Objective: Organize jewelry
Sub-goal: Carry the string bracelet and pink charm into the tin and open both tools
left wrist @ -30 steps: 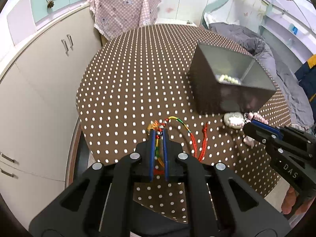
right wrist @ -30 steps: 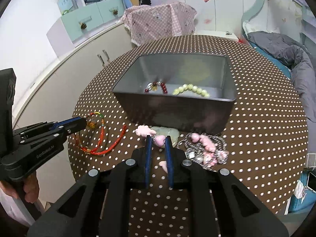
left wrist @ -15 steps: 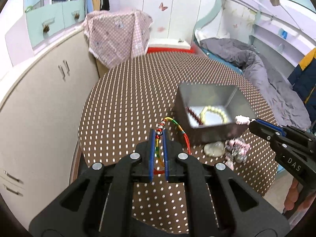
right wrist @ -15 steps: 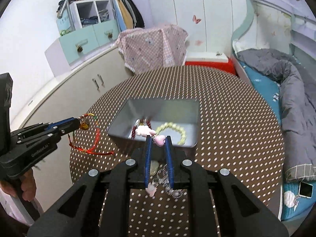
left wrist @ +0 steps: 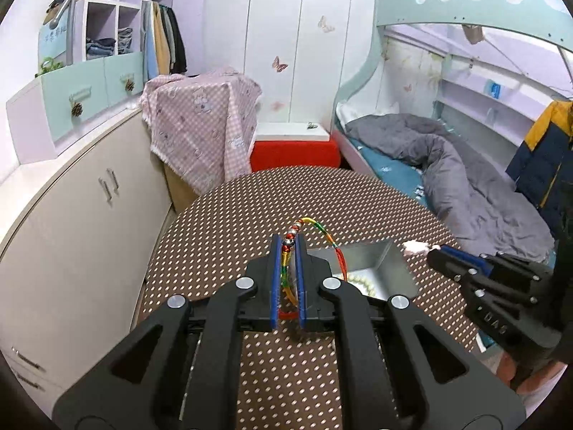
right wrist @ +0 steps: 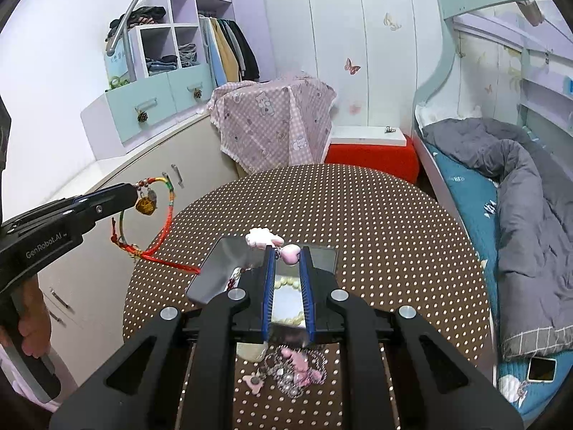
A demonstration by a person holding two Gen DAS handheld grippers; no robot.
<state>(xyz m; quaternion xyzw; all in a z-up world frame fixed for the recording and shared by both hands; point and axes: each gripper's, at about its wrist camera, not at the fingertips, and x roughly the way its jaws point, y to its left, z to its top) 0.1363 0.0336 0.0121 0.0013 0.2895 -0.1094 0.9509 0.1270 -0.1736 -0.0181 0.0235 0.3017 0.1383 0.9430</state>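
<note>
Pinching a rainbow cord bracelet (left wrist: 324, 233) between its blue pads: left gripper (left wrist: 287, 247), left wrist view. Beads sit at the fingertips, and the red part of the cord loops down in front of the metal tin (left wrist: 372, 261). Tin rests on the polka-dot tablecloth (left wrist: 222, 236); a pale bead bracelet (left wrist: 360, 283) lies inside. Right gripper (left wrist: 435, 251) comes in from the right above the tin's far corner, with a pink charm (left wrist: 413, 246) at its tip.

Right wrist view: right gripper (right wrist: 287, 251) is clamped on a pink charm piece (right wrist: 290, 253), with a pale pink bow-shaped charm (right wrist: 264, 238) hanging off it, both held in the air over the tin (right wrist: 229, 265). Bead bracelet (right wrist: 286, 285) shows between the pads, on the tin floor. A pile of pink and silver jewelry (right wrist: 293, 372) lies on the cloth (right wrist: 394, 236) just on the near side of the tin. Left gripper (right wrist: 134, 190) holds the cord bracelet (right wrist: 157, 222) aloft, left of the tin, with a brass charm (right wrist: 146, 205) dangling.
</note>
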